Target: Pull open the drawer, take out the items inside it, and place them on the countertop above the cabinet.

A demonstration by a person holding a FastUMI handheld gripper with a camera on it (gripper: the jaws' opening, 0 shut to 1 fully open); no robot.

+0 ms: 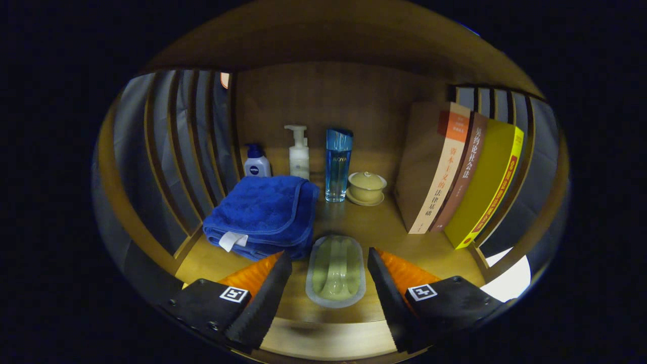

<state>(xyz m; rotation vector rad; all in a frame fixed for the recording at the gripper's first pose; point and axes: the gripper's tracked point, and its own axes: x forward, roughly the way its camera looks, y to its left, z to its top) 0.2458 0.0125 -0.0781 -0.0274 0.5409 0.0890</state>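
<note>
Setting: wooden tabletop (399,232) inside a cabinet niche, slatted side walls, wood back panel.
Far row: small blue bottle (257,163), white pump bottle (298,153), tall blue bottle (338,165), lidded cup (367,187) on a saucer, left to right.
Left: folded blue towel (263,217), near the left finger.
Right: three books (457,177) stood upright, leaning against the slats.
Hand-held gripper (329,283): spread wide, nothing held.
Dish (335,271): pale oblong dish lies flat between the fingers, touched by neither.
Drawer: not seen; state cannot be told.
Risk: if the fingers are closed here, the shallow dish could be pinched by its rim and skid; the left finger could snag the towel's edge.
</note>
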